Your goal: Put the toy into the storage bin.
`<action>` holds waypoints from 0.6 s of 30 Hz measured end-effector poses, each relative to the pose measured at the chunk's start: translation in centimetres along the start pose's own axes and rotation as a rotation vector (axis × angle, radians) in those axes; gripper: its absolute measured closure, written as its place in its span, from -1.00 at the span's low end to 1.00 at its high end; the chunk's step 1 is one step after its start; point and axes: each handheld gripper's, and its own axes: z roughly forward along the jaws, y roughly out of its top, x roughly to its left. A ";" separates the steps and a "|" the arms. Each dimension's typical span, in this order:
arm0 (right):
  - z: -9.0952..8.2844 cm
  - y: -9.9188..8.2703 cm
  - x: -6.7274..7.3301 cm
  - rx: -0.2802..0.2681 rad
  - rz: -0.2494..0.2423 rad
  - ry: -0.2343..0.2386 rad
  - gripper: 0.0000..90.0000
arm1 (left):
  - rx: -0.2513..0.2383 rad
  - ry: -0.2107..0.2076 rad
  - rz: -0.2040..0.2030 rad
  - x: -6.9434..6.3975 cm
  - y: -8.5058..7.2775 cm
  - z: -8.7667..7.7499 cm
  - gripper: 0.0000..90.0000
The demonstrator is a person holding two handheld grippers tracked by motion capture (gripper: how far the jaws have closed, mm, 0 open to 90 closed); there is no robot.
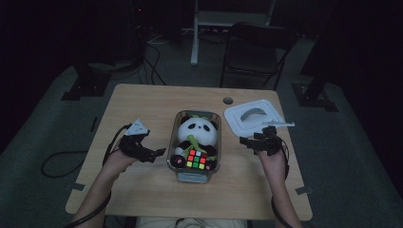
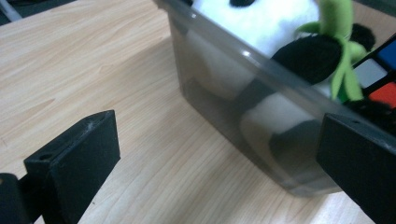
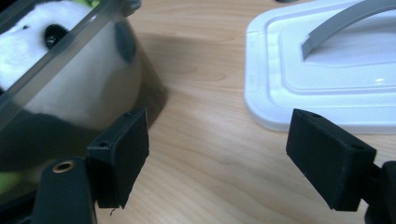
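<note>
A clear plastic container [image 1: 192, 177] stands mid-table and holds a panda plush [image 1: 197, 129] and a colour cube [image 1: 196, 159]. Its white lid [image 1: 254, 118], with a grey handle, lies on the table to the right. My left gripper [image 1: 160, 152] is open just left of the container, jaws pointing at its side. In the left gripper view, my left gripper [image 2: 215, 168] frames bare wood and the container's wall [image 2: 261, 116], with the panda [image 2: 261, 23] and cube [image 2: 380, 74] behind. My right gripper [image 1: 244, 141] is open, between container and lid. In its own view, my right gripper [image 3: 224, 154] has table between its jaws, the container [image 3: 70, 93] to the left and the lid [image 3: 327, 70] to the right.
A round cable hole [image 1: 228, 100] sits near the table's far edge. A dark chair [image 1: 254, 47] and stand legs are on the floor beyond the table. Cables trail from both grippers over the near edge.
</note>
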 end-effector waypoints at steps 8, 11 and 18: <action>0.1 -0.9 -0.2 -0.026 -0.056 -0.137 -0.71 | 0.010 0.021 -0.013 1.0 -1.4 0.8 -0.98; 0.4 -1.2 0.1 -0.010 -0.088 -0.186 -0.70 | 0.016 0.026 -0.018 1.3 -1.9 1.3 -0.98; 0.3 -1.6 -0.2 -0.113 -0.038 -0.254 -0.74 | -0.001 0.017 -0.035 2.1 -3.2 2.0 -0.98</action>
